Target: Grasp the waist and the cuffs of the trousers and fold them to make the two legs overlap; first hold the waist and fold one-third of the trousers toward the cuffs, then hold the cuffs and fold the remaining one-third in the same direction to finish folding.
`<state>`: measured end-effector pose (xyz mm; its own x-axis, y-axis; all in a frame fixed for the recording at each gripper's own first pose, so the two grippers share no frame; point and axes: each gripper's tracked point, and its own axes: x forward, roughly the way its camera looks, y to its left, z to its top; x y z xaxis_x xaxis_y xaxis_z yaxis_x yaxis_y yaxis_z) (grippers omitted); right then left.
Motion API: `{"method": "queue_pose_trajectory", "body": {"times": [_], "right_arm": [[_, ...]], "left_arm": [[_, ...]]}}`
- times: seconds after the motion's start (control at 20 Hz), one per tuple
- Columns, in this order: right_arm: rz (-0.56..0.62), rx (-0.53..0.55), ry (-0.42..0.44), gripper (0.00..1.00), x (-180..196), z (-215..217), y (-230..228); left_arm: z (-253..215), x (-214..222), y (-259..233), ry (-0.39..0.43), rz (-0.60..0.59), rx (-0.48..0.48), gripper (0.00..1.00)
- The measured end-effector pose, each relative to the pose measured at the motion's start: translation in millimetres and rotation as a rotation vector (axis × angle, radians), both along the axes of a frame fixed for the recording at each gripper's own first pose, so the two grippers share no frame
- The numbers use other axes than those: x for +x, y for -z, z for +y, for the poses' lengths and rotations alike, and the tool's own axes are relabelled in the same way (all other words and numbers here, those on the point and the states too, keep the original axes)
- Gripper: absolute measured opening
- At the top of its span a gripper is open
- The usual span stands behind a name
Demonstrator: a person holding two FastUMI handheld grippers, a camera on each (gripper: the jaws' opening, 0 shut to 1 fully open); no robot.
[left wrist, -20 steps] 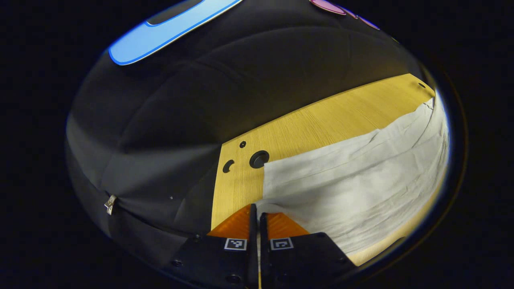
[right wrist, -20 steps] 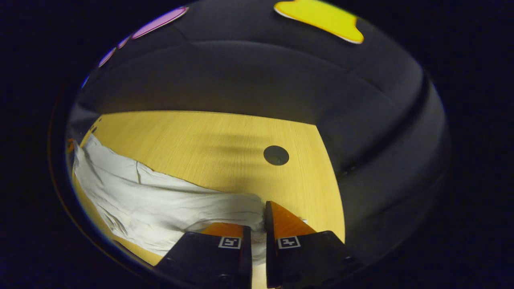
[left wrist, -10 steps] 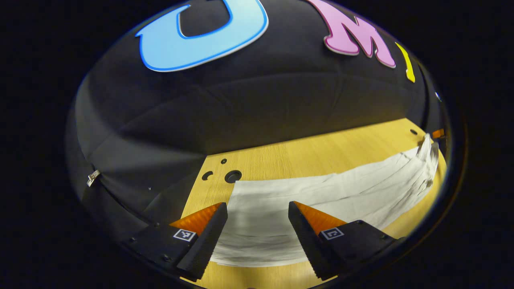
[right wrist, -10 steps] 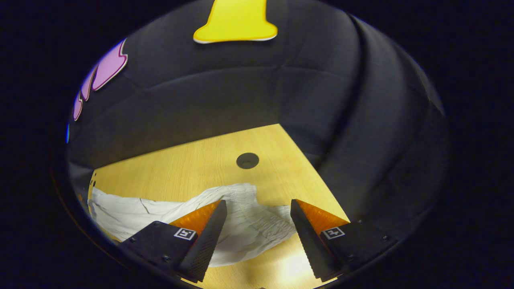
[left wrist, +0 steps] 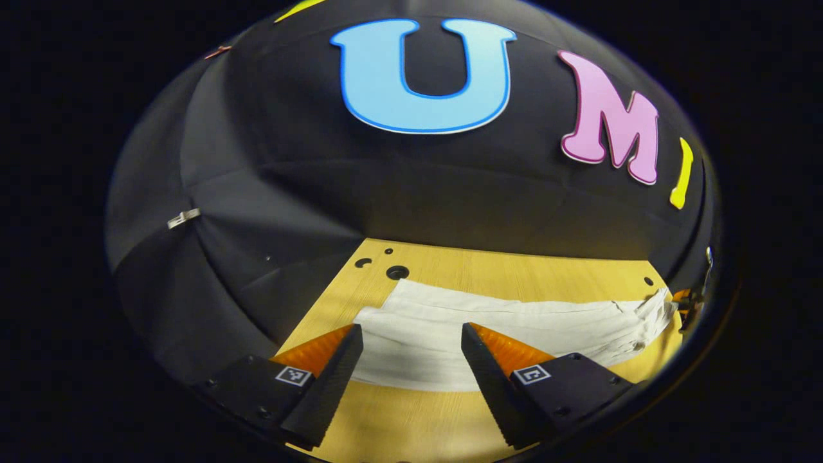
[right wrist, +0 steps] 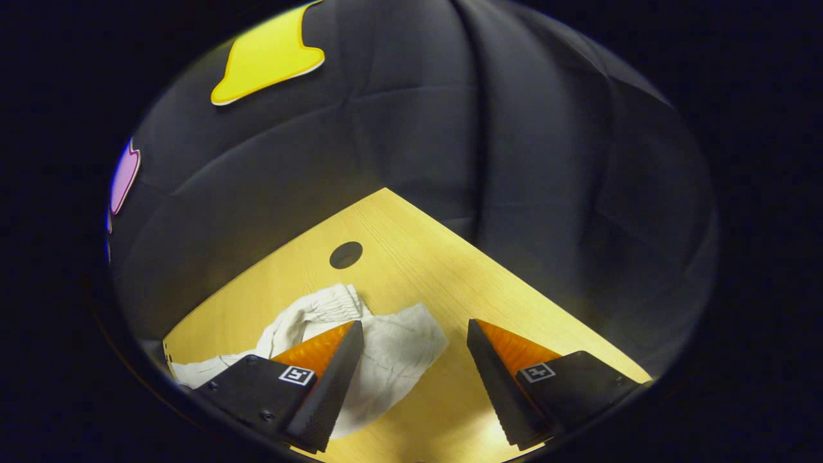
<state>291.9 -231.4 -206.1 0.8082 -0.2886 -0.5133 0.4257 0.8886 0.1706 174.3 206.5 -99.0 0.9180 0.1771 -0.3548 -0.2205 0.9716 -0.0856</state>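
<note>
White fabric is what the left gripper view offers first: the trousers (left wrist: pixel 514 328) lie flat along the light wooden table (left wrist: pixel 514 273), folded lengthwise into a long band that runs from the near left end out to a gathered, crumpled end at the far right. The left gripper (left wrist: pixel 411 337) hangs above the near end of that band with its two fingers spread wide apart and nothing between them, the cloth showing through the gap. Beyond the near end of the trousers the tabletop has a few dark round holes (left wrist: pixel 397 272), and the black cloth wall (left wrist: pixel 321 193) rises behind the table. At the far right edge, just past the gathered end, a small piece of another gripper shows, too small to tell how its fingers stand. From the right gripper view, the trousers (right wrist: pixel 392 347) end in a rumpled heap with a ribbed, gathered edge turned up, lying near a corner of the table (right wrist: pixel 450 276). A single dark hole (right wrist: pixel 346 254) sits in the wood just beyond the heap. The right gripper (right wrist: pixel 415 337) is above this end, fingers wide apart and empty, its left finger over the cloth and its right finger over bare wood.
</note>
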Motion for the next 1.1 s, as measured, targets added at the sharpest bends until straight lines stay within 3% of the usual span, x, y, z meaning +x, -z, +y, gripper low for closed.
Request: {"method": "queue_pose_trajectory", "body": {"times": [0.15, 0.55, 0.7, 0.75, 0.8, 0.85, 0.95, 1.1], "right_arm": [[0.01, 0.002, 0.003, 0.99, 0, 0, 7], [0.034, -0.039, -0.024, 0.98, 8, 12, 21], [0.04, -0.021, -0.018, 0.53, 11, 20, 23], [0.054, 0.006, -0.028, 0.48, 10, 27, 26], [0.042, -0.001, -0.028, 0.35, 10, 29, 23], [0.04, -0.015, -0.033, 0.33, 9, 28, 24], [0.039, -0.05, -0.059, 0.16, 12, 33, 24], [0.02, -0.073, -0.086, 0.11, 11, 33, 11]], "left_arm": [[6, -19, -9, -0.026, -0.007, 0.045, 0.98], [-31, -35, 1, -0.012, -0.007, -0.048, 0.98], [-47, -40, 18, -0.01, 0.017, -0.105, 0.98], [-52, -42, 22, -0.006, 0.024, -0.115, 0.98], [-55, -44, 25, -0.003, 0.031, -0.117, 0.98], [-58, -47, 28, 0.001, 0.037, -0.114, 0.96], [-62, -50, 30, 0.006, 0.042, -0.115, 0.96], [-61, -56, 31, -0.001, 0.047, -0.116, 0.96]]}}
